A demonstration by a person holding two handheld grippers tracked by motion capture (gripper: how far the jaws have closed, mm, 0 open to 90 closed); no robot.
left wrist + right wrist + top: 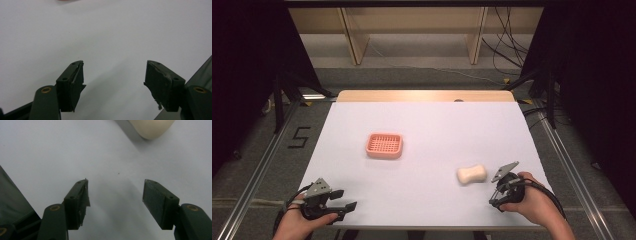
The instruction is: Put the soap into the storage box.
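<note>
My left gripper (343, 200) rests low at the near left edge of the counter (432, 125), its fingers (71, 85) spread apart with nothing but bare white surface between them; I judge it is parked there to stay out of the way. Well ahead of those fingers and off to their right sits the pink slotted tray (384, 145), flat and open side up, which reads to me as the place a bar would go. Further right lies the cream soap bar (472, 174), flat on the counter, just beside my right gripper (498, 199) on its left. In the right gripper view the soap bar's rounded end (152, 128) lies ahead of the fingers (160, 203), apart from them. Those fingers are released and wide, likely so they can straddle the bar.
</note>
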